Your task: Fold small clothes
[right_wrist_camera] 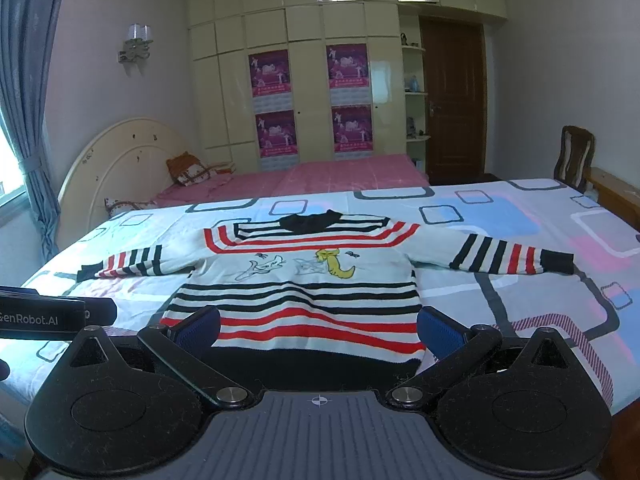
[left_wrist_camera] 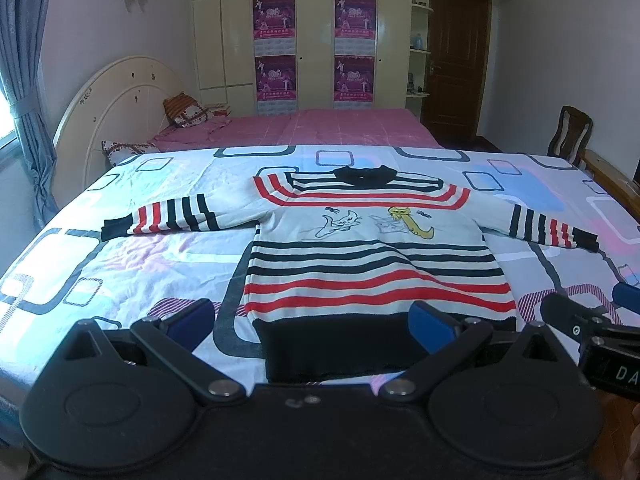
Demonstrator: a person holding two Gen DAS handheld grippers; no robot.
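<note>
A small striped sweater (left_wrist_camera: 372, 256) lies flat and face up on the patterned bed sheet (left_wrist_camera: 140, 256), sleeves spread left and right, black collar far, black hem near. It has red and dark stripes and cartoon figures on the chest. My left gripper (left_wrist_camera: 316, 320) is open, its blue pads either side of the hem's left part, just above it. My right gripper (right_wrist_camera: 320, 330) is open over the hem of the sweater (right_wrist_camera: 304, 280), toward its right part. The right gripper also shows at the right edge of the left wrist view (left_wrist_camera: 592, 316).
The bed sheet (right_wrist_camera: 520, 240) spreads wide around the sweater. Behind it is a pink bed (left_wrist_camera: 320, 126) with pillows (left_wrist_camera: 188, 112) and a cream headboard (left_wrist_camera: 116, 108). A wardrobe (left_wrist_camera: 312, 40), a brown door (left_wrist_camera: 456, 60) and a wooden chair (left_wrist_camera: 570, 132) stand beyond.
</note>
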